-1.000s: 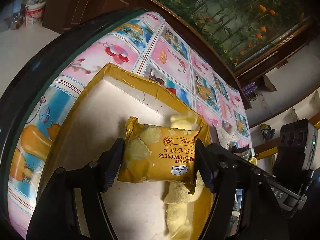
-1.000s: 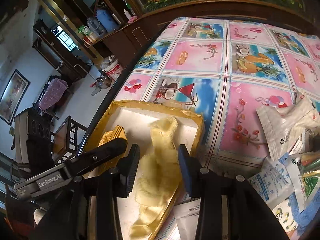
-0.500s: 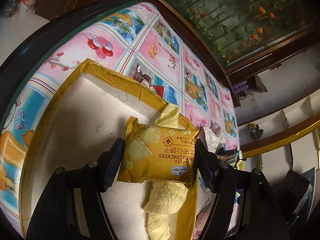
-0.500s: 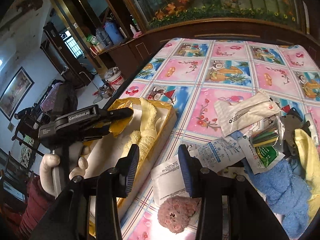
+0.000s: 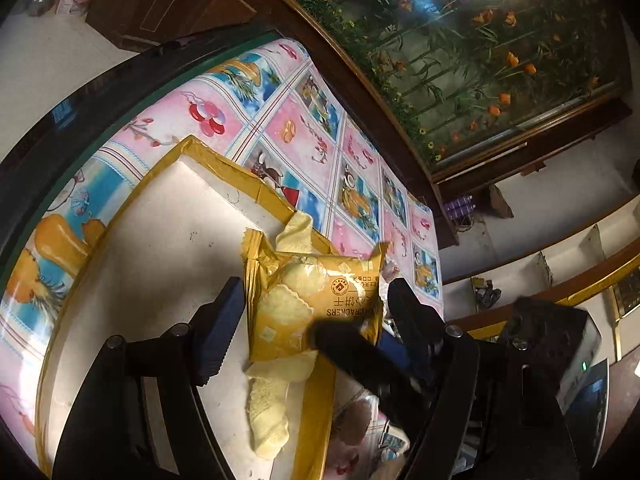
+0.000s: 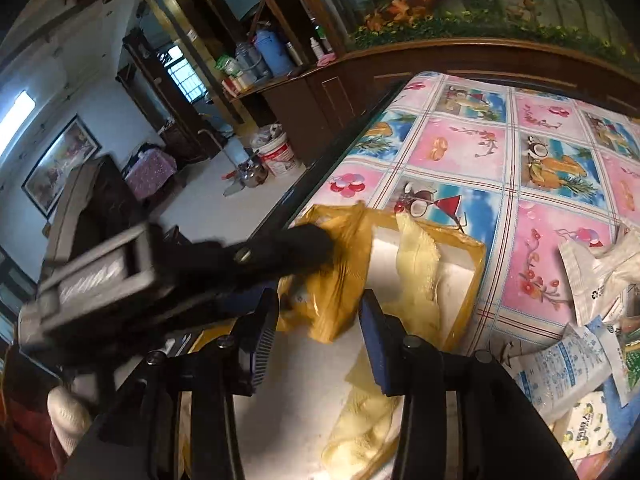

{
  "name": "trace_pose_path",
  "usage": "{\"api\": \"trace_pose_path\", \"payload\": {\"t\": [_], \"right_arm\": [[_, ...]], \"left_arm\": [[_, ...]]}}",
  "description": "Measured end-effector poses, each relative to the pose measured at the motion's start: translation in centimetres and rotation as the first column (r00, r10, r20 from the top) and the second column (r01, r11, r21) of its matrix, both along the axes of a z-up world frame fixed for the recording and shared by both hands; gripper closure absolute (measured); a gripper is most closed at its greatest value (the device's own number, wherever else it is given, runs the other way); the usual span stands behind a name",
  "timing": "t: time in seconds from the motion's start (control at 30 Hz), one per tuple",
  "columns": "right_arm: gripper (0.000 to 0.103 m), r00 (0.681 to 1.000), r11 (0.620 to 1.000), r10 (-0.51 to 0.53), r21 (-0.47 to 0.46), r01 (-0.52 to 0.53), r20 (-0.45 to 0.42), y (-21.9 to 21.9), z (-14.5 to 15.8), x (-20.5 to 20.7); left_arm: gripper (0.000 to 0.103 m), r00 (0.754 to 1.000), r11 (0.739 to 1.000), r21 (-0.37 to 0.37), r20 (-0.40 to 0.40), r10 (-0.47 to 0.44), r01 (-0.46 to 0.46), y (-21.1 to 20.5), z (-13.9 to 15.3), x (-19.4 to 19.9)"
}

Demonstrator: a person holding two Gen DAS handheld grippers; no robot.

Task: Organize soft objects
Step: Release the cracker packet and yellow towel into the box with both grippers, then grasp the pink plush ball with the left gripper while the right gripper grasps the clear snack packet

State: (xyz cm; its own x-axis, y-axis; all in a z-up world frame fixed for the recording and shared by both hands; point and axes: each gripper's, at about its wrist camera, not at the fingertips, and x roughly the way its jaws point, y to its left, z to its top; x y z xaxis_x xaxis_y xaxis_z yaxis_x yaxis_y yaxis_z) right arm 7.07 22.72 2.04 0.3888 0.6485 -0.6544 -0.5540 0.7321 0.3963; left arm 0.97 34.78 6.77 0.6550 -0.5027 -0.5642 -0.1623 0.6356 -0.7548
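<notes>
The box (image 6: pixel 472 276) sits on the desk (image 6: pixel 552 152), near its edge. A towel (image 6: pixel 416 276) lies in the box. The cracker pack (image 5: pixel 304 300) is over the box. More packets (image 6: pixel 560 364) lie on the desk right of the box.
</notes>
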Motion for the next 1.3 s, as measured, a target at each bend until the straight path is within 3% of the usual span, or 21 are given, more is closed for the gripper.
{"api": "trace_pose_path", "payload": {"t": [0.07, 0.17, 0.4, 0.53, 0.67, 0.8, 0.87, 0.97, 1.07, 1.1, 1.13, 1.17, 1.23, 1.3], "right_arm": [[0.06, 0.996, 0.999, -0.051, 0.004, 0.051, -0.067, 0.0, -0.9, 1.7], [0.06, 0.995, 0.998, -0.055, -0.009, 0.055, -0.087, -0.1, -1.3, 2.2], [0.06, 0.997, 0.997, -0.075, -0.02, 0.075, 0.018, -5.4, 1.3, -0.7], [0.053, 0.979, 0.982, -0.159, -0.079, 0.169, 0.126, -11.9, 2.1, -3.4], [0.051, 0.961, 0.959, -0.241, -0.121, 0.257, 0.132, -17.9, 0.9, -5.3], [0.051, 0.951, 0.945, -0.298, -0.111, 0.307, 0.086, -22.7, -0.5, -6.8], [0.051, 0.947, 0.943, -0.312, -0.102, 0.318, 0.074, -24.4, -1.0, -7.6], [0.051, 0.945, 0.941, -0.32, -0.09, 0.325, 0.07, -26.4, -1.4, -8.8], [0.051, 0.941, 0.939, -0.331, -0.077, 0.336, 0.069, -28.0, -1.8, -9.4], [0.051, 0.939, 0.937, -0.337, -0.073, 0.341, 0.067, -28.5, -1.9, -9.4], [0.051, 0.936, 0.934, -0.347, -0.071, 0.351, 0.066, -29.1, -2.0, -9.5], [0.051, 0.931, 0.929, -0.358, -0.071, 0.362, 0.064, -29.8, -2.2, -9.6], [0.051, 0.923, 0.92, -0.38, -0.074, 0.384, 0.059, -31.1, -2.5, -9.7], [0.051, 0.913, 0.91, -0.405, -0.077, 0.408, 0.057, -32.3, -2.7, -9.9]], "left_arm": [[0.028, 0.999, 0.999, -0.017, -0.002, 0.033, -0.033, 1.0, 0.1, -0.8], [0.028, 1.0, 1.0, -0.012, 0.008, 0.023, -0.023, 2.1, 0.1, -1.5], [0.028, 1.0, 0.989, 0.145, 0.015, -0.014, 0.012, -0.1, 1.1, -3.9], [0.028, 0.987, 0.951, 0.294, 0.096, -0.126, 0.093, -5.0, 2.8, -5.8], [0.028, 0.959, 0.89, 0.399, 0.08, -0.271, 0.219, -12.0, 2.5, -6.4], [0.028, 0.943, 0.831, 0.476, 0.012, -0.331, 0.286, -17.9, 0.4, -6.1], [0.028, 0.946, 0.782, 0.561, -0.011, -0.323, 0.273, -20.2, -0.6, -5.7], [0.028, 0.951, 0.686, 0.678, -0.066, -0.301, 0.264, -22.6, -2.7, -4.8], [0.028, 0.943, 0.633, 0.714, -0.121, -0.31, 0.299, -24.0, -4.5, -4.1], [0.038, 0.946, 0.606, 0.743, -0.116, -0.302, 0.285, -24.2, -4.6, -4.2], [0.051, 0.947, 0.596, 0.754, -0.107, -0.302, 0.275, -24.4, -4.6, -4.5], [0.067, 0.942, 0.616, 0.735, -0.096, -0.32, 0.284, -24.2, -4.5, -4.6], [0.069, 0.94, 0.654, 0.7, -0.074, -0.334, 0.287, -23.8, -4.1, -5.1], [0.069, 0.938, 0.655, 0.7, -0.062, -0.342, 0.285, -23.8, -3.8, -5.6]]}}
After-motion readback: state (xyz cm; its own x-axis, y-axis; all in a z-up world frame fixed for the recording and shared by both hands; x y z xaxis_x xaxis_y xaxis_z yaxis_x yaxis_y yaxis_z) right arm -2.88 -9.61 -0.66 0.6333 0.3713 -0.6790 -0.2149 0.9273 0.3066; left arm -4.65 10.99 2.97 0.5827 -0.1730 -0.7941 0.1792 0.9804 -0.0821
